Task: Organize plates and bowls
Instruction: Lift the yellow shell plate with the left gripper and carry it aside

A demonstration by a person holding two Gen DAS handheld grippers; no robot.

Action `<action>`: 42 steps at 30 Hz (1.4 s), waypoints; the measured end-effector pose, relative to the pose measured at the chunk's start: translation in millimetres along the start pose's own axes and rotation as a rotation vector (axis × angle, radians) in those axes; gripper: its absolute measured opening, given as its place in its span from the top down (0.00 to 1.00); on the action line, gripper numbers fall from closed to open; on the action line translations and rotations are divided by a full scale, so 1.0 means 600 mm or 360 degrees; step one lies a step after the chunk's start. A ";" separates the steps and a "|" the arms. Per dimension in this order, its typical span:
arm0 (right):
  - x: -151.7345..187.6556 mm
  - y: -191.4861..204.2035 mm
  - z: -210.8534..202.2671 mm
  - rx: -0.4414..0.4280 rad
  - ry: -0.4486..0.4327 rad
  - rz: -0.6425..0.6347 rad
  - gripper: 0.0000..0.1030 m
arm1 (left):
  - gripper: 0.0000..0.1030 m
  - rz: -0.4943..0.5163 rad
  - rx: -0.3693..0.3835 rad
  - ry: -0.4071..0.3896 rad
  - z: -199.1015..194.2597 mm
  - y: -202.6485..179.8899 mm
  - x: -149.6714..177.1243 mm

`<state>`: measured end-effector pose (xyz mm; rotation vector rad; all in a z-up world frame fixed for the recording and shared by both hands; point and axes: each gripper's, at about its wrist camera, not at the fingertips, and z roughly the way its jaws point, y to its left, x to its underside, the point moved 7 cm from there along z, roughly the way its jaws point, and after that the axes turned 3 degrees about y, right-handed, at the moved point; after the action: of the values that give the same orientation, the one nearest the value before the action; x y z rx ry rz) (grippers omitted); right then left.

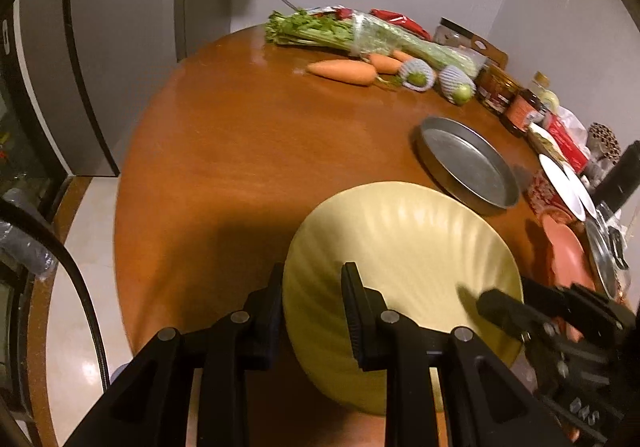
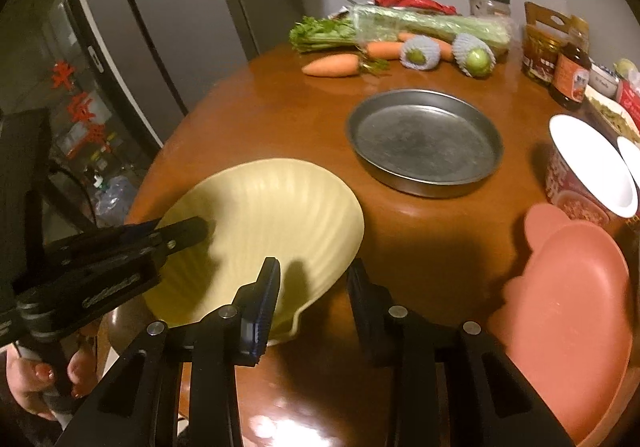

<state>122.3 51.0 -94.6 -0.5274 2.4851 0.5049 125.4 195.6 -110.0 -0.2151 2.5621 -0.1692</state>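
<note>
A pale yellow ribbed plate [image 1: 404, 243] is tilted above the round wooden table [image 1: 224, 151]. My left gripper [image 1: 314, 283] is shut on its near rim, one finger on each side. In the right wrist view the same yellow plate [image 2: 272, 219] sits at lower left with the left gripper clamped on its left edge. My right gripper [image 2: 314, 281] is open, its left finger over the plate's right rim, its right finger beside the plate. A grey metal pan [image 2: 424, 139] lies mid-table. A pink plate [image 2: 568, 323] lies at the right, red-and-white bowls [image 2: 588, 171] behind it.
Carrots [image 2: 332, 65], celery [image 2: 400, 25] and two net-wrapped fruits [image 2: 474, 55] lie at the far side. Jars and bottles [image 2: 568, 75] line the right edge. A fridge [image 2: 132, 27] stands left of the table. The metal pan also shows in the left wrist view [image 1: 468, 167].
</note>
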 end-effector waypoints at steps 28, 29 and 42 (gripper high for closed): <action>0.025 0.006 0.000 -0.0028 -0.0037 0.0007 0.60 | 0.47 0.0002 -0.0170 -0.0070 0.009 0.001 -0.030; 0.025 0.005 -0.003 -0.0032 -0.0041 0.0010 0.60 | 0.47 0.0004 -0.0184 -0.0084 0.003 0.001 -0.031; 0.021 -0.032 -0.097 -0.0010 -0.0232 0.0070 0.55 | 0.44 0.0064 -0.0185 -0.0223 -0.079 -0.059 -0.031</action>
<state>96.5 4.8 -61.1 -0.4234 2.3611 0.5491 119.0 168.3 -54.7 -0.2113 2.4365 0.0097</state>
